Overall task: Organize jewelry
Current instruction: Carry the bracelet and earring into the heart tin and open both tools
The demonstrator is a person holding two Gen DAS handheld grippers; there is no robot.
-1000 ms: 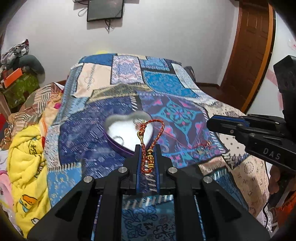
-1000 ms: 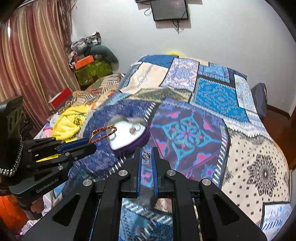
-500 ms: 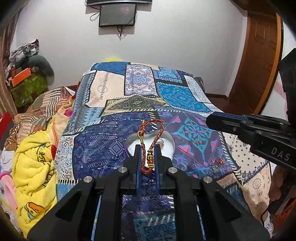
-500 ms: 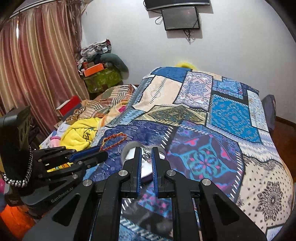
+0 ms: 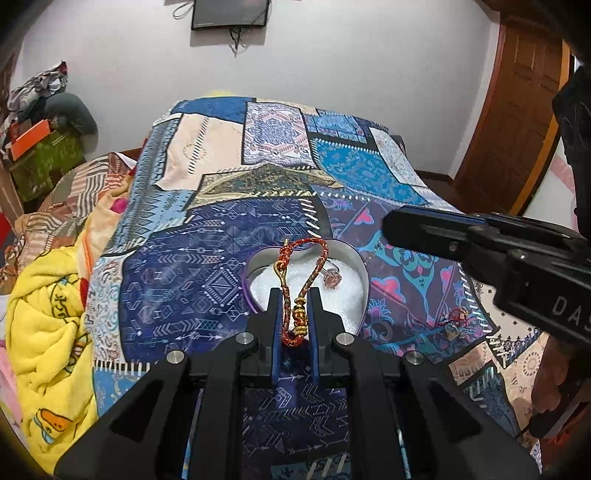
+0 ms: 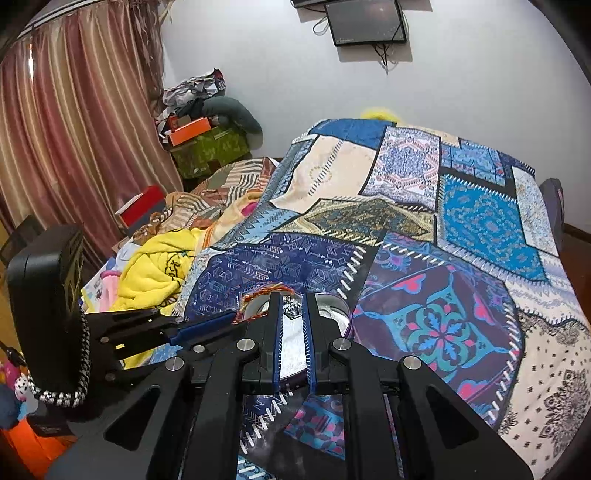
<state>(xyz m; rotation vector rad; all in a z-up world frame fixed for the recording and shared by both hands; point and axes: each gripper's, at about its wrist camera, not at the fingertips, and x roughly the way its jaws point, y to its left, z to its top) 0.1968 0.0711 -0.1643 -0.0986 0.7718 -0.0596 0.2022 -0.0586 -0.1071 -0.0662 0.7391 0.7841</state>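
A heart-shaped tin (image 5: 357,265) with a white lining lies open on the patchwork bedspread; it also shows in the right wrist view (image 6: 340,308). My left gripper (image 5: 294,299) is shut on a red and gold braided bracelet (image 5: 310,271) and holds its loop over the tin. A pink-stoned ring (image 5: 331,277) lies inside the tin. My right gripper (image 6: 291,306) is shut on a small silver charm (image 6: 291,312) just above the tin. Another small red piece of jewelry (image 5: 453,322) lies on the bedspread to the right of the tin.
A yellow blanket (image 5: 44,321) and striped bedding (image 5: 62,206) are heaped at the bed's left side. Boxes and clothes (image 6: 199,136) are piled by the curtain (image 6: 74,129). A wooden door (image 5: 517,110) stands at the right. A screen (image 6: 365,22) hangs on the far wall.
Both grippers have come closer to the tin and now hang over it with their jewelry. The ring inside the tin has come into view.
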